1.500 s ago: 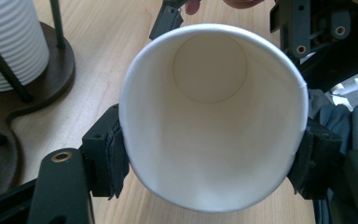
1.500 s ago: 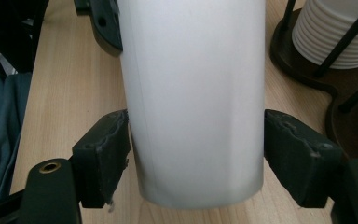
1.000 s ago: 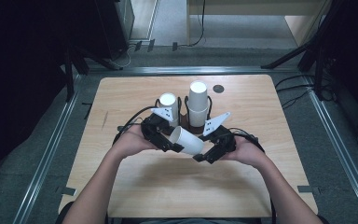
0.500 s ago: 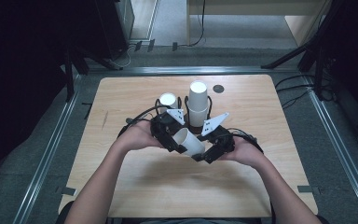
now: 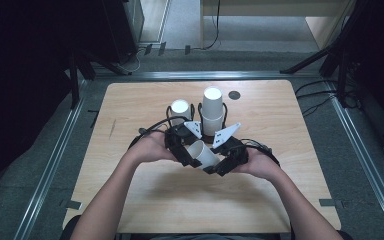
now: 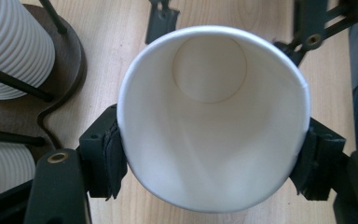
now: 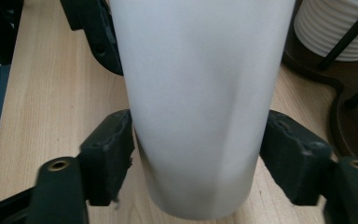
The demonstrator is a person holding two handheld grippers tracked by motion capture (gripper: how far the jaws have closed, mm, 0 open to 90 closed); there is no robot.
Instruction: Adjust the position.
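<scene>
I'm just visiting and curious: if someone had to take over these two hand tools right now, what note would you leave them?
Left gripper: shut on the white paper cup near its open rim.
Right gripper: jaws at the same cup's base end, touching or nearly so.
The cup lies sideways above the table, in front of the dark stand with two cup stacks.
Done: one cup is in hand.
Left: probably pass it over or set it down.
</scene>
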